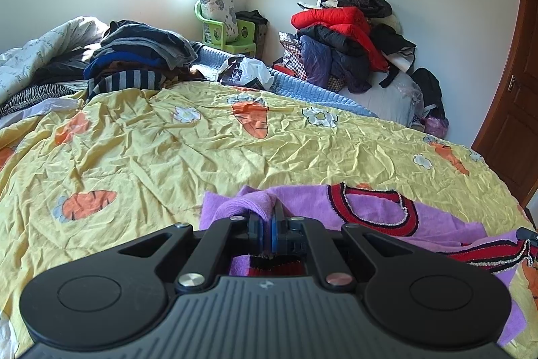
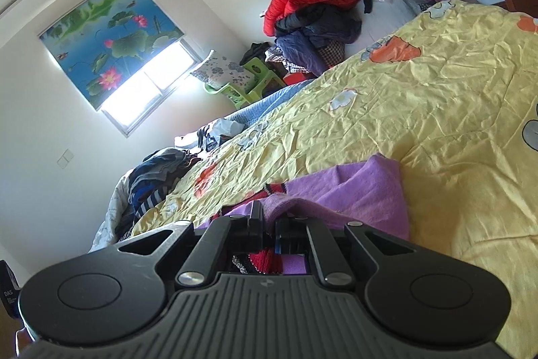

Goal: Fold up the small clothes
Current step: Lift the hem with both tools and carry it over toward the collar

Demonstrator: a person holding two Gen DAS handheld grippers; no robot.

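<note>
A small purple garment (image 1: 447, 217) with red, black and beaded trim lies on the yellow carrot-print bedsheet (image 1: 168, 150) near the bed's front edge. My left gripper (image 1: 267, 221) is shut on a bunched fold of its purple fabric. In the right wrist view the same purple garment (image 2: 363, 187) lies on the sheet (image 2: 454, 90), and my right gripper (image 2: 269, 221) is shut on another purple fold, with red trim showing between the fingers underneath. The right view is strongly tilted.
A stack of dark folded clothes (image 1: 141, 56) sits at the bed's far left, with a white plastic bag (image 1: 248, 71) beside it. A heap of jackets (image 1: 343, 36) lies beyond the bed. A green chair with a pillow (image 1: 222, 22) stands under the window. A brown door (image 1: 517, 103) is at right.
</note>
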